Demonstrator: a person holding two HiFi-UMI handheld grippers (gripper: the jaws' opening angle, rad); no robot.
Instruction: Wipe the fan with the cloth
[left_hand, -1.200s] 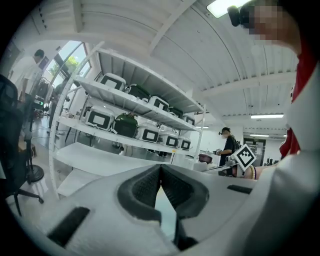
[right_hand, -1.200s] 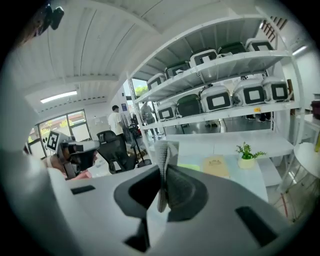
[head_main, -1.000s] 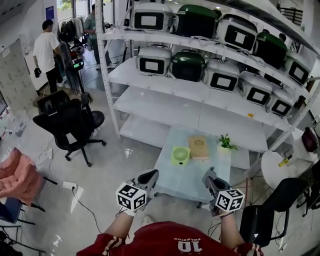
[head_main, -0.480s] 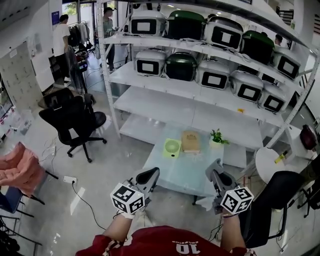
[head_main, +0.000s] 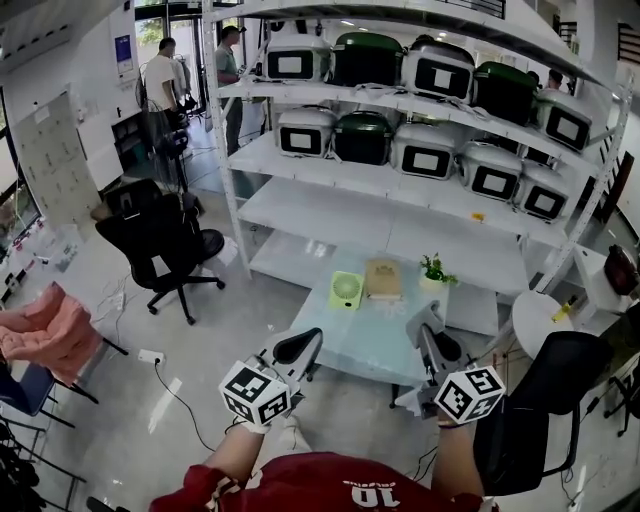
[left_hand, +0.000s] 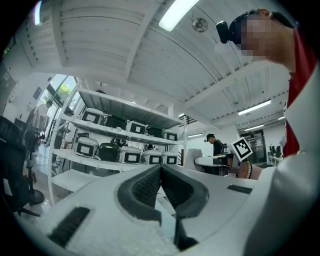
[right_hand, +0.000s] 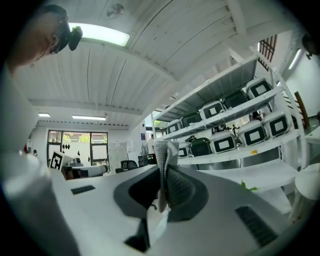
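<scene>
The fan, a small green one, stands at the far end of a low glass table, beside a brown box and a potted plant. By the look of it, no wiping has begun. The person in red holds both tools up, short of the table. The right gripper is clamped on a pale cloth (a fold pokes up past the jaws), while the left gripper is pressed together on nothing. The reach to the fan and the wipe itself are yet to be done.
</scene>
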